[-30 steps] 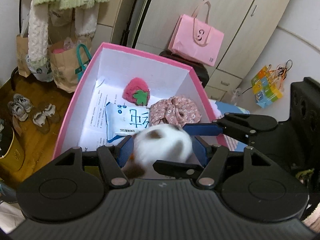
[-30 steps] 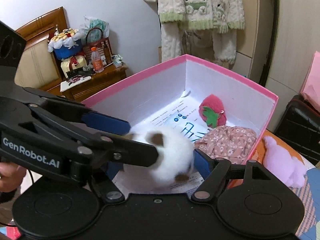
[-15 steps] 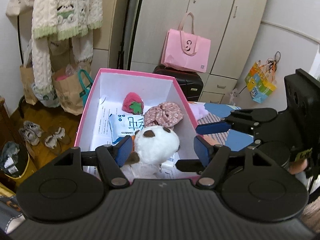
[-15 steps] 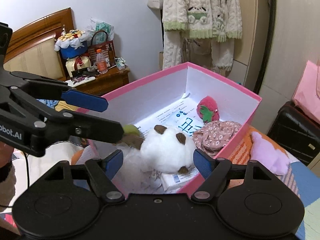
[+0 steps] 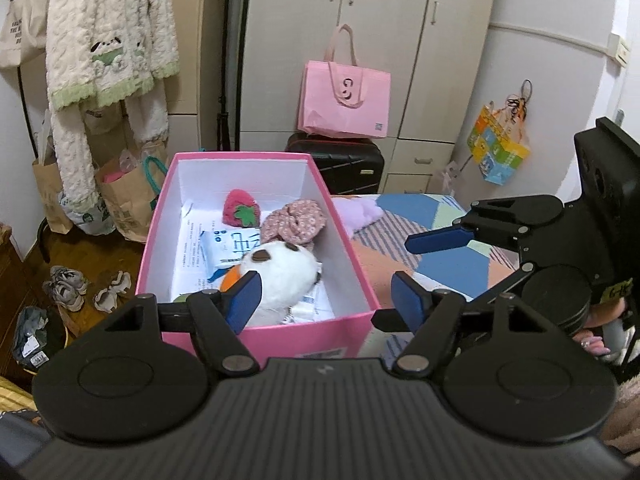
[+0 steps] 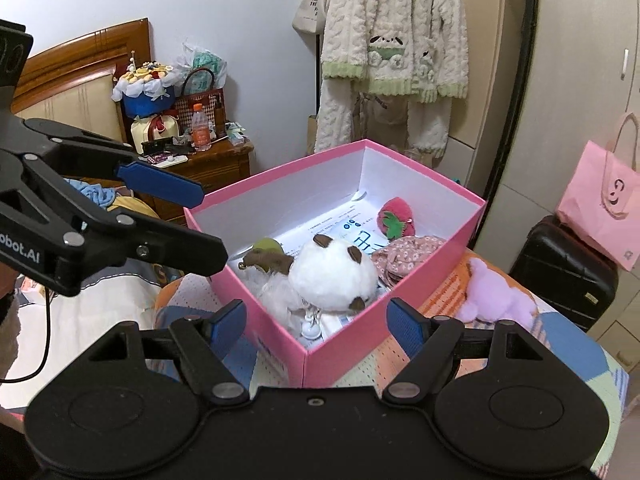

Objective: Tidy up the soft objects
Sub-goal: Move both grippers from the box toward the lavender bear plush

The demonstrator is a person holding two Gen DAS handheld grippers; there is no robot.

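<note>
A pink box (image 5: 304, 338) (image 6: 344, 356) with white inside stands on the patchwork bed. In it lie a white plush with brown ears (image 5: 280, 270) (image 6: 334, 276), a red strawberry plush (image 5: 240, 208) (image 6: 394, 218), a floral scrunchie (image 5: 296, 222) (image 6: 404, 252) and a wipes pack (image 5: 226, 246). A lilac plush (image 6: 492, 292) (image 5: 360, 210) lies on the bed beside the box. My left gripper (image 5: 326, 300) is open and empty, above the box's near edge. My right gripper (image 6: 316, 322) is open and empty, at the box's near corner.
A black suitcase (image 5: 340, 162) with a pink bag (image 5: 346, 98) stands behind the box by the wardrobe. Paper bags (image 5: 124, 196) and shoes (image 5: 64, 288) are on the floor at the left. A wooden nightstand (image 6: 208, 168) stands by the headboard.
Both grippers opened and let go of the white plush, which now lies in the box. Both grippers have drawn back and up from the box.
</note>
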